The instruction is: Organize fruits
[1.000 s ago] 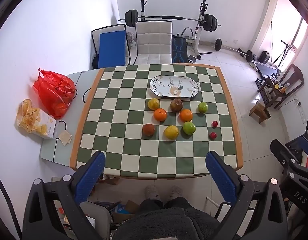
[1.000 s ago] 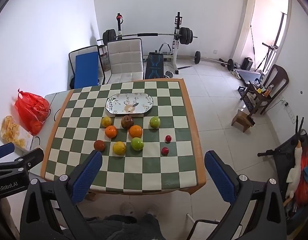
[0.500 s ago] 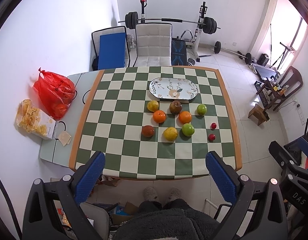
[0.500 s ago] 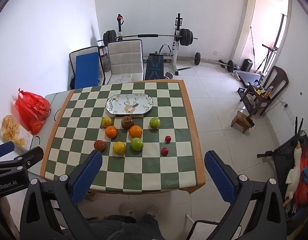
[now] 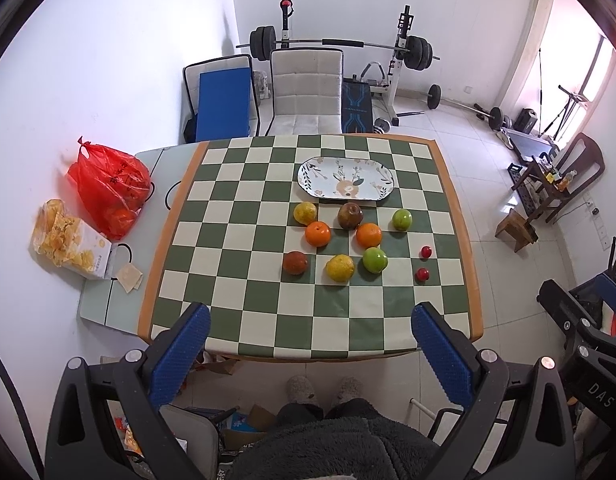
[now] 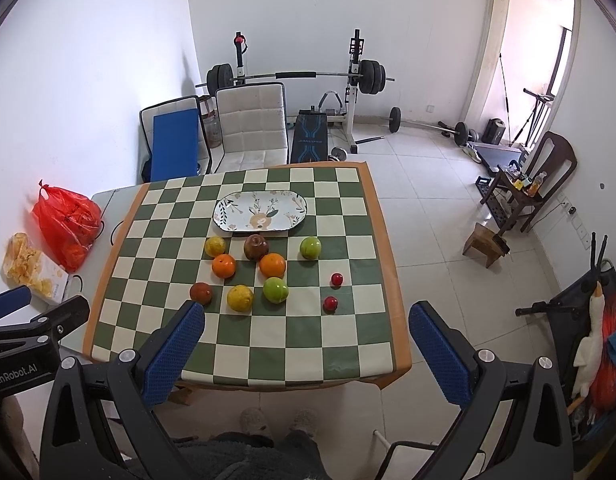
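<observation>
Table (image 5: 228, 216) receded slightly; both fingers spread, empty; fruits beside bare plate (image 5: 346, 179).

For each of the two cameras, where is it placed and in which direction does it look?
Left wrist: sits on the left tool, held high before the table, looking down at plate and fruit; slippers and lap show.
Right wrist: on the right tool, further right, same downward look; the left tool's body shows at its left edge.
Both share table, plate, fruit, red bag.
</observation>
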